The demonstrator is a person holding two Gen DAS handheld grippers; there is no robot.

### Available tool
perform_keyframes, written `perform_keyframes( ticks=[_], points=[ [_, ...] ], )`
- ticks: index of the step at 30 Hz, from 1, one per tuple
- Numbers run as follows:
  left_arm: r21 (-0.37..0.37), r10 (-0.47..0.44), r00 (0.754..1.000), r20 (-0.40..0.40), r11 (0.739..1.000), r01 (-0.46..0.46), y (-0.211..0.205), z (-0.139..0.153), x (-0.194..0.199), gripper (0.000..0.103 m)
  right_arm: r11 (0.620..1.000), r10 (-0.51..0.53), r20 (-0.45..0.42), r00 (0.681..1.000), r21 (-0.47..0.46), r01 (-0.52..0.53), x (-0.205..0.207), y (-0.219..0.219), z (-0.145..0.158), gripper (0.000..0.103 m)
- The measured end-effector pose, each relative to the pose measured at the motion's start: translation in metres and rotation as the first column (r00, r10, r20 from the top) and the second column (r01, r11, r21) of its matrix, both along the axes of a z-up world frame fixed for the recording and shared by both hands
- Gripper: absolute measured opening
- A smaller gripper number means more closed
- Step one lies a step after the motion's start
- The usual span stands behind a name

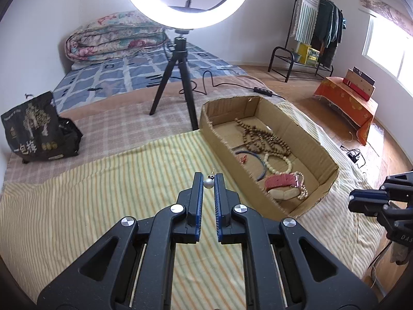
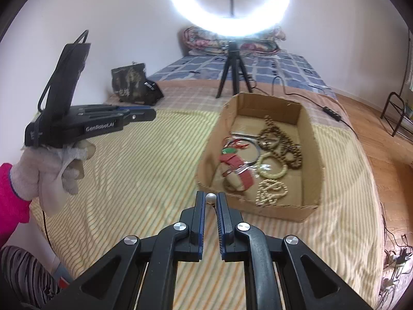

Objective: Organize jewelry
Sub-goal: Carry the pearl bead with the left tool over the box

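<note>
the left tongs [image 1: 208,177] pinch a silvery pearl earring [image 1: 208,183] over the striped sheet [image 1: 103,201]; the right tongs [image 2: 211,195] clamp a white pearl earring [image 2: 211,198] beside the cardboard box [image 2: 313,155]. "genrobot.ai" reads along the left tongs' side.

From my seat the left gripper [image 1: 208,178] looks like matt black plastic with bright brushed-metal screws, its fingers [image 1: 196,193] lined with ribbed blue pads; the right gripper [image 2: 211,198] is built the same. Each one pinches a smooth, glossy pearl earring [image 1: 208,183], the other pearl [image 2: 211,198] shining white. Under them I see a soft striped cloth [image 1: 116,180], woven and matt. The cardboard box [image 1: 327,173] is dull brown with ragged, torn edges. Inside it, the wooden beads [image 1: 268,139] look matt and grainy, while the cream bracelet [image 2: 272,166] has a faint sheen. The glove [image 2: 49,173] on the person's left hand is fuzzy knit.
</note>
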State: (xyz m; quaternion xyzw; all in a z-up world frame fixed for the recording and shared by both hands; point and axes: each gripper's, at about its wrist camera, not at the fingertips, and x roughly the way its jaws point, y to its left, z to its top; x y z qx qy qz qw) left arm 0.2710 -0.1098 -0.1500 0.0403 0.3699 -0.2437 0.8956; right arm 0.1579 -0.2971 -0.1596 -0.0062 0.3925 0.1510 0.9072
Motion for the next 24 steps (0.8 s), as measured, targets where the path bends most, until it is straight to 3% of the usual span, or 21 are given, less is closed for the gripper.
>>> perform_keyframes(
  ticks=[11,24],
  points=[
    [-0.002,-0.048,0.999,0.018,0.999,0.048,-0.052,0.009,0.027,0.006,0.999,-0.041,0.02,0.999,-0.005,0.041,0.025,-0.031,0.01,0.006],
    [0.01,-0.05,0.999,-0.003,0.999,0.05,-0.091,-0.007,0.06,0.006,0.998,-0.056,-0.001,0.998,-0.003,0.056,0.058,-0.041,-0.004,0.006]
  ],
)
